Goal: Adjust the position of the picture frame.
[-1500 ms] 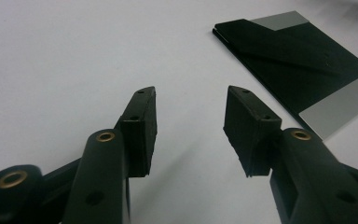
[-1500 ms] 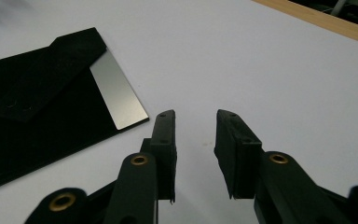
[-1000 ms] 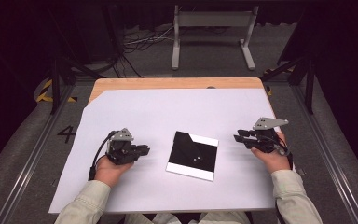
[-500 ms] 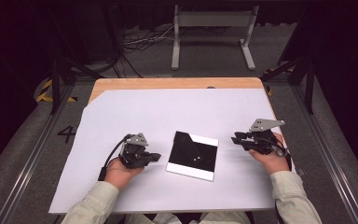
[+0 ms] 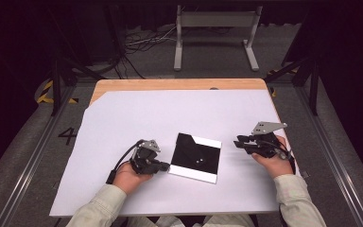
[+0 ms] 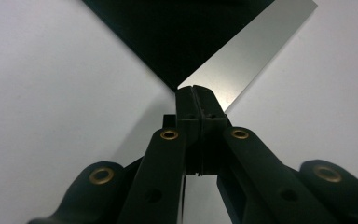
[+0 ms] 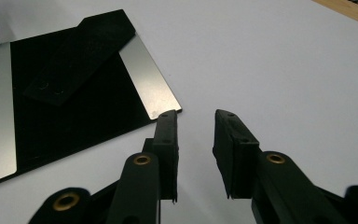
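Right now the black plate (image 5: 196, 156) lies flat on the counter (image 5: 123, 118) between both grippers. The left gripper (image 5: 163, 166), jaws closed on nothing, touches its near left corner. The right gripper (image 5: 238, 142), jaws open, waits just right of the plate.

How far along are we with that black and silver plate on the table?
Early. Done: the left gripper is shut, its tips at the near corner of the plate. In hand: whether it pinches the edge or only touches it I cannot tell; the plate lies flat on the white sheet. Left: the right gripper, jaws apart beside the plate's other corner, holds nothing yet.
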A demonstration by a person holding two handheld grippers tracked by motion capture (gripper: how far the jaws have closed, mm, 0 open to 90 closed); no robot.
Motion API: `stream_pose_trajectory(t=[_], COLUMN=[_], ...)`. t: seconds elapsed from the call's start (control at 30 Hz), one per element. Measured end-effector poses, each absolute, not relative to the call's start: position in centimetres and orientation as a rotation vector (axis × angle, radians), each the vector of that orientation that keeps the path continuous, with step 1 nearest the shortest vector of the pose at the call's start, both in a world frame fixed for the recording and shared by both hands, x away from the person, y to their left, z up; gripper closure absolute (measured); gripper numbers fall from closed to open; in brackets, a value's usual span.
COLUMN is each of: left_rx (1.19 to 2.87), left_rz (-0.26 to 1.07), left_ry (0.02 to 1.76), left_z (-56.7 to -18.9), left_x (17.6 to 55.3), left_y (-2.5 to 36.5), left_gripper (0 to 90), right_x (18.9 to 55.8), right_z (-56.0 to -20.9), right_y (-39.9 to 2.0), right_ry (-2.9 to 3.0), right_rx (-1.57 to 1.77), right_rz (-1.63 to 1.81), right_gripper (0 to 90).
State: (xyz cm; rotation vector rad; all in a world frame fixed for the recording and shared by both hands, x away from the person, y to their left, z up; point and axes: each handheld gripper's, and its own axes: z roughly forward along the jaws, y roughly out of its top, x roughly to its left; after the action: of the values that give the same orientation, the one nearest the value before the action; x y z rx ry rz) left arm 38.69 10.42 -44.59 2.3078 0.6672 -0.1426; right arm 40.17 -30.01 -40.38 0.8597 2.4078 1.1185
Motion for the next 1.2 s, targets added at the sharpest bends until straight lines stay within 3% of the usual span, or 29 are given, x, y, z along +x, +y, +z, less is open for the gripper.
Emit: stream_pose_trajectory(t=[0.2, 0.97, 1.2], left_rx=[2.328, 2.326, 2.308], left_rz=[-0.075, -0.071, -0.074], left_ry=[0.668, 0.53, 0.543], left_z=[-44.4, -44.6, -44.2], left_x=[38.1, 37.8, 38.0], left_y=[9.8, 3.7, 4.7], left_gripper=[90.0, 90.0, 90.0], right_x=[40.2, 39.8, 40.5], right_z=[-40.3, -40.3, -40.4], right_y=[-30.0, -31.3, -30.8], right_ry=[2.409, 2.362, 2.372], right_rx=[0.858, 1.092, 1.122], right_rz=[1.119, 1.003, 0.982], right_gripper=[70.3, 75.4, 81.5])
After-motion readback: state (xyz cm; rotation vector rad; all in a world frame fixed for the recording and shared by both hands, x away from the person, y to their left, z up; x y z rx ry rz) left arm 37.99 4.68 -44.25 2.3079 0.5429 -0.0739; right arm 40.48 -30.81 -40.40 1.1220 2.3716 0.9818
